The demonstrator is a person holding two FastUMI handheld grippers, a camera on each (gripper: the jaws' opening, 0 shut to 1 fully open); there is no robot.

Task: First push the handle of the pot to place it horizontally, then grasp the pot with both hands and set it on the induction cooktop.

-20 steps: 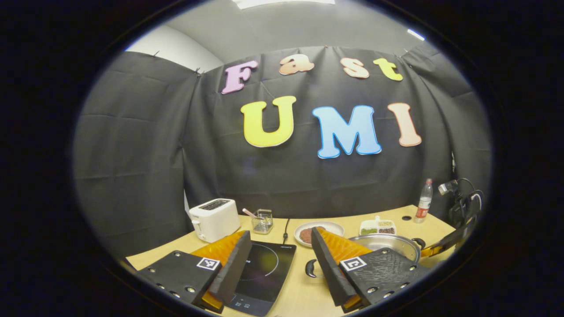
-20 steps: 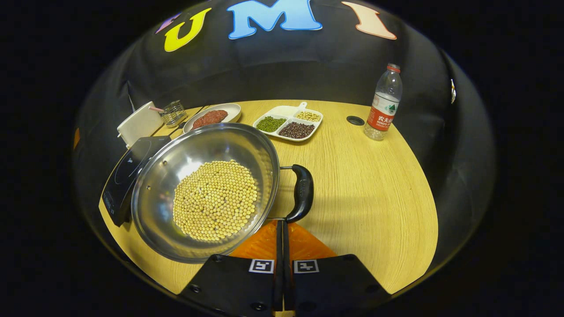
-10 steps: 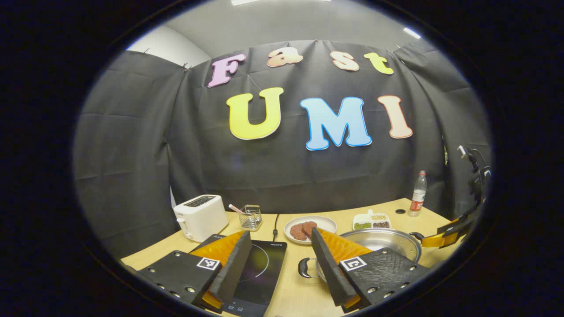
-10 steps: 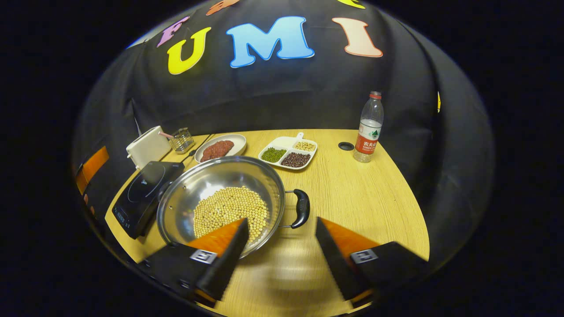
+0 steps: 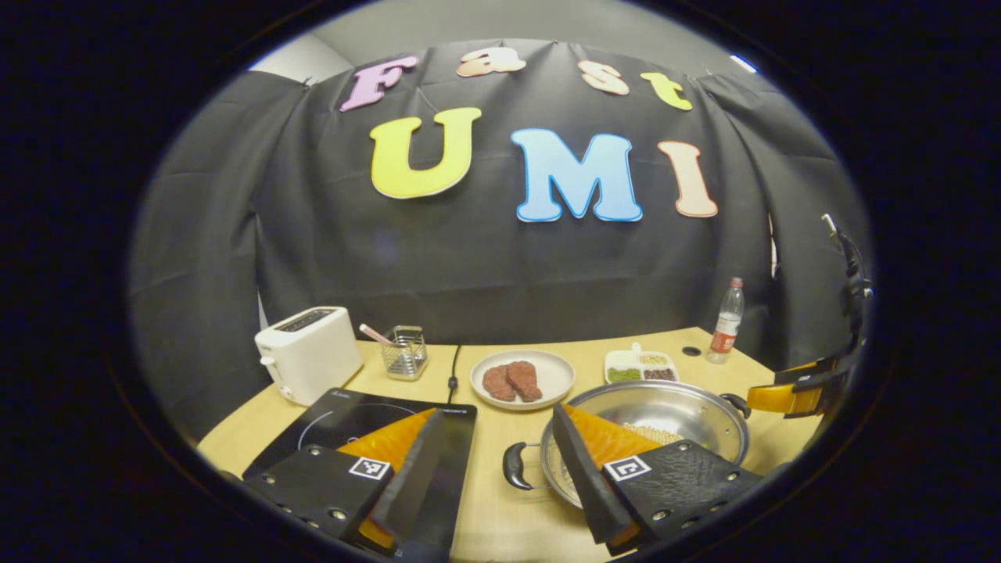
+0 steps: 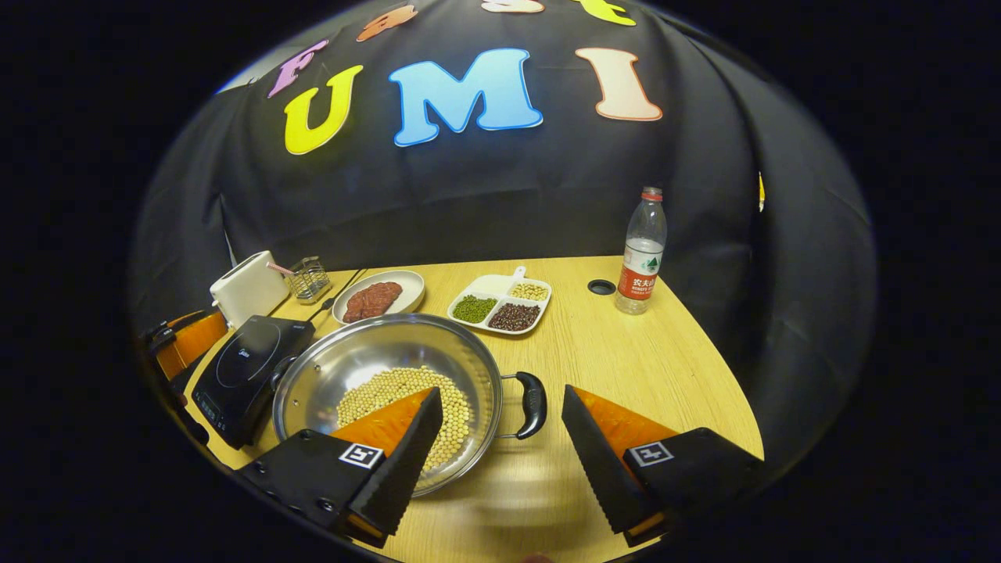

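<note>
A steel pot [image 6: 367,363] holding soybeans [image 6: 391,387] rests on the wooden table, just right of the black induction cooktop [image 6: 246,367]. Its right black handle [image 6: 534,403] lies between the spread fingers of my right gripper [image 6: 499,395], which is open and touches nothing. In the left gripper view the pot [image 5: 672,410] sits right of the cooktop [image 5: 352,414]. The pot's left handle [image 5: 512,465] lies low between the fingers of my open left gripper [image 5: 496,414]. The right gripper [image 5: 790,395] shows beyond the pot's far handle, and the left gripper [image 6: 184,348] beside the cooktop.
Along the back of the table [image 6: 641,367] stand a white toaster [image 5: 305,352], a wire basket [image 5: 405,353], a plate of meat [image 5: 520,379], a divided dish of beans [image 6: 500,305] and a water bottle [image 6: 641,250]. A cable [image 5: 453,367] runs behind the cooktop.
My right gripper went from shut beside the pot's right handle to open and drew back. My left gripper moved so the pot's left handle now sits between its fingers.
</note>
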